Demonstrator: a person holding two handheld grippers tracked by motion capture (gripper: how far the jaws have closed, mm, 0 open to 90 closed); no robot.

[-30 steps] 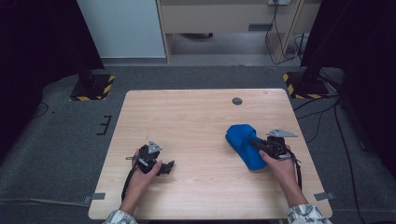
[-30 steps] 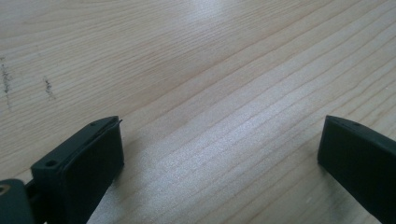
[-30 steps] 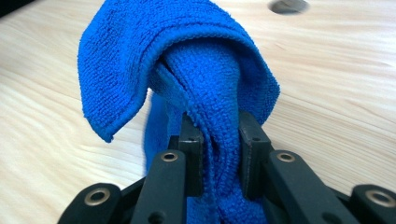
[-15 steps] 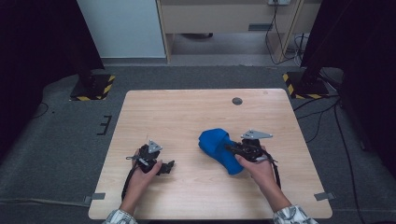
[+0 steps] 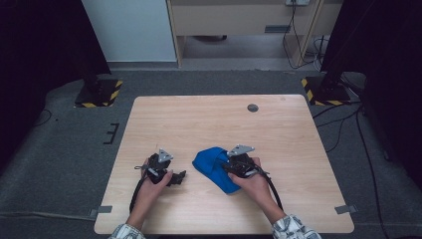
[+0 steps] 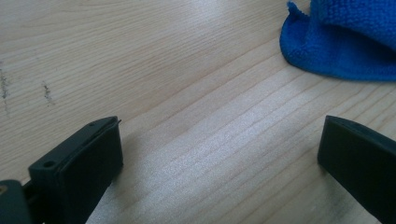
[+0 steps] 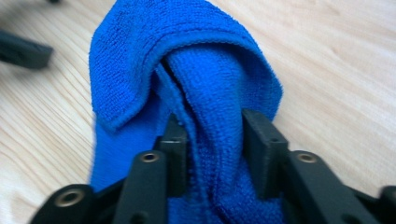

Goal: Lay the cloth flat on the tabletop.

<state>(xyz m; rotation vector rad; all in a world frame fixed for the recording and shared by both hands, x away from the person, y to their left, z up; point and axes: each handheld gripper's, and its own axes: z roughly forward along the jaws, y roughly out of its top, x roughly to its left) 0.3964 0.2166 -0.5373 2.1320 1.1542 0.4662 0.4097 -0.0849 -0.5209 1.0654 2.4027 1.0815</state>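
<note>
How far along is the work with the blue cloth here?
Done: the blue cloth lies bunched near the table's middle. In hand: the right tongs have a fold of it between their jaws, which have just been opening. Left: the left tongs stand open over bare wood beside it, nothing gripped; the cloth isn't flat.
</note>
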